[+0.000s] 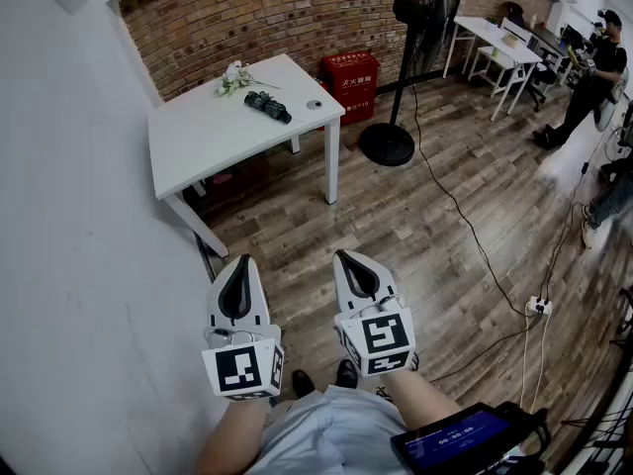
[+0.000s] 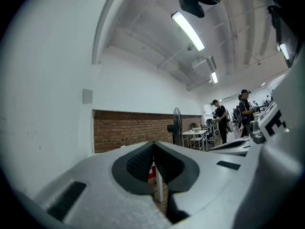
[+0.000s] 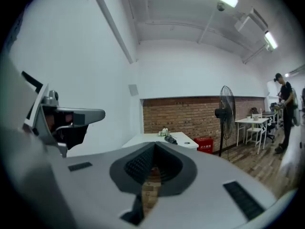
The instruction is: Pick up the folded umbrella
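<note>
- currently, folded umbrella (image 1: 268, 106) lies on the white table (image 1: 203, 142), near its far right edge, between flowers (image 1: 233, 77) and a small round disc (image 1: 314, 105).
- left gripper (image 1: 244, 258): jaws closed together, nothing between them.
- right gripper (image 1: 341, 254): jaws closed together, empty.
- both grippers well apart from table.

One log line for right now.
phase: pre-approach | left gripper: shut, empty | right gripper: shut, empty | folded umbrella: on white table, untouched

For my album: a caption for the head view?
Both shut, the left gripper and right gripper face a white table bearing the folded umbrella.
</note>
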A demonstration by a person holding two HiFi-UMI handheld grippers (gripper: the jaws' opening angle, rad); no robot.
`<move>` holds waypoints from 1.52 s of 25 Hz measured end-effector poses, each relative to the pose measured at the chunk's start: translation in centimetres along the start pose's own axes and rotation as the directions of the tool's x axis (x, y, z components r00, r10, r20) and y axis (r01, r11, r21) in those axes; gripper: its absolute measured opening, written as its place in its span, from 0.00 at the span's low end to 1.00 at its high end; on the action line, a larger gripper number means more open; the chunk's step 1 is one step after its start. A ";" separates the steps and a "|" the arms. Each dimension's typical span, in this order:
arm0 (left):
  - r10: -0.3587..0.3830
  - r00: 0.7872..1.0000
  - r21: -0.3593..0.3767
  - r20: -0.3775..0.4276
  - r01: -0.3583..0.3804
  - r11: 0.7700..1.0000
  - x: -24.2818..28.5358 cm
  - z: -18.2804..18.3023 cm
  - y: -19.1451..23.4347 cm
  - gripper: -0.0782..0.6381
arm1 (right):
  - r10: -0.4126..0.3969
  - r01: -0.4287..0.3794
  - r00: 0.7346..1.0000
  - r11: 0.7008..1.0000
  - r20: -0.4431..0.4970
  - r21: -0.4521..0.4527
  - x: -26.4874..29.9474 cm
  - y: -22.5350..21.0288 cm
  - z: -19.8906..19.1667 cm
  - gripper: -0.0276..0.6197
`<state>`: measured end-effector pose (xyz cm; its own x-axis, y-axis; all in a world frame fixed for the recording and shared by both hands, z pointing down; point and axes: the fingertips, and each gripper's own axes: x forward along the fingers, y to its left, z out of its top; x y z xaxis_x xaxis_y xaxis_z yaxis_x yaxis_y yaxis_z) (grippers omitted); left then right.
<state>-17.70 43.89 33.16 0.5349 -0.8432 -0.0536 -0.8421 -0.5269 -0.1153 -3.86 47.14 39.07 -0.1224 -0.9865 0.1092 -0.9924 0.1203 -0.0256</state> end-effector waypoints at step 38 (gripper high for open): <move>0.073 0.996 -0.007 -0.055 -0.073 0.997 17.3 -4.9 7.4 0.12 | 0.096 -0.096 0.995 0.995 -0.043 0.001 19.4 -6.2 -0.3 0.43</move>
<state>-15.01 24.94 36.21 0.4678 -0.8838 -0.0076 -0.8794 -0.4646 -0.1043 -0.07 27.25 41.66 -0.2171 -0.9648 0.1486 -0.9761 0.2139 -0.0371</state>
